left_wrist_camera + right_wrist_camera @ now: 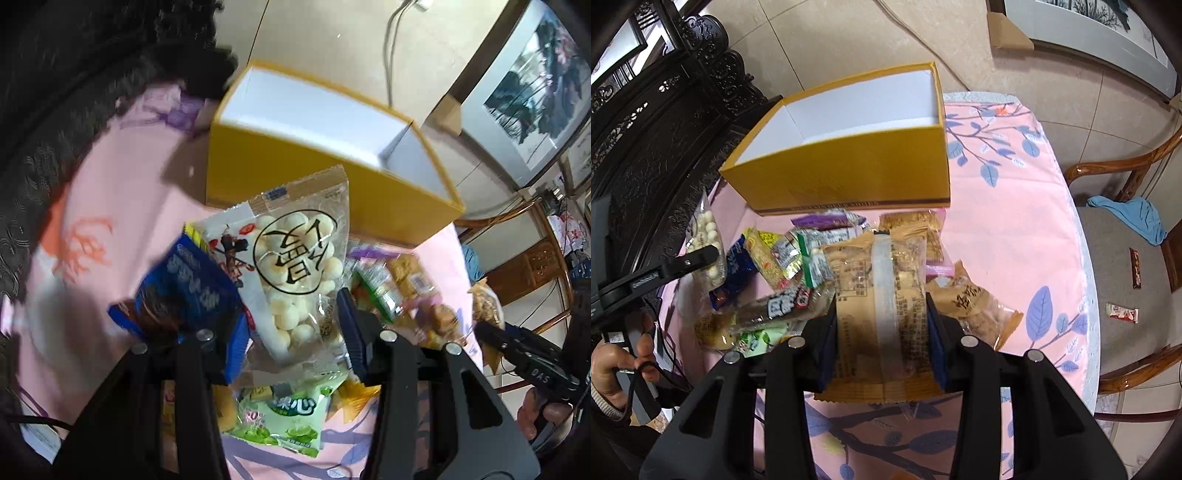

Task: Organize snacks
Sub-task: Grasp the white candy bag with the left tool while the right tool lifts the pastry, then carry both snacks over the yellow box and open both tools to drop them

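Yellow box (849, 162) at 12 o'clock: empty. Your left gripper (291, 325) fingers grasp puff-ball bag (295, 273); right gripper (882, 343) fingers grasp brown cracker pack (882, 306). Snack pile (783, 266) on tabletop (1015, 229): unsorted.

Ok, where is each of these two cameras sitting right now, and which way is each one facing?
Left wrist view: on the left gripper, facing along its fingers to the yellow box; the clear bag of white puffs and a blue packet lie between them; the right gripper shows at right.
Right wrist view: on the right gripper, facing across the pink tablecloth to the box; its fingers clamp a tan snack pack; the left gripper and a hand show at left.
Shared: box, snack pile, tablecloth.
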The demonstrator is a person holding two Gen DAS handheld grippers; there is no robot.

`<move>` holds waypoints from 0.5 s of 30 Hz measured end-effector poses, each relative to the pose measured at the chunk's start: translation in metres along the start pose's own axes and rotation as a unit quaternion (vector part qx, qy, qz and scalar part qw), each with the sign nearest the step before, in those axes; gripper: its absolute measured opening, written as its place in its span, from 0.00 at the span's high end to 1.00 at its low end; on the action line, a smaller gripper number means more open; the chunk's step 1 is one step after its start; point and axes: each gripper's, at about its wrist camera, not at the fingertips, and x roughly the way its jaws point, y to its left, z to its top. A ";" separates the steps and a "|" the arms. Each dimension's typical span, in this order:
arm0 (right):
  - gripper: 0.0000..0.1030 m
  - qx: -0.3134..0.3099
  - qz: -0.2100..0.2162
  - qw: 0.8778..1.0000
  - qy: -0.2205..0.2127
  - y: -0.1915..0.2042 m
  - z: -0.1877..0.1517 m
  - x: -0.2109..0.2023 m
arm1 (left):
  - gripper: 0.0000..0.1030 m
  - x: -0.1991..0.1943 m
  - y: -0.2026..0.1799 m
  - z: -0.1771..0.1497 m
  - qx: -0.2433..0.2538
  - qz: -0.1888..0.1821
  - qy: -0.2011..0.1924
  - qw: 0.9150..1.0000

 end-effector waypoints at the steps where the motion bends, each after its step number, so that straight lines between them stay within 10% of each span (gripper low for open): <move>1: 0.60 -0.004 0.003 1.000 -0.007 0.002 0.006 -0.003 | 0.56 -0.008 -0.003 0.007 0.006 -0.002 -0.012 1.000; 15: 0.59 -0.069 0.002 0.985 -0.159 0.021 0.158 0.002 | 0.55 -0.004 -0.049 0.151 0.030 -0.032 -0.137 0.990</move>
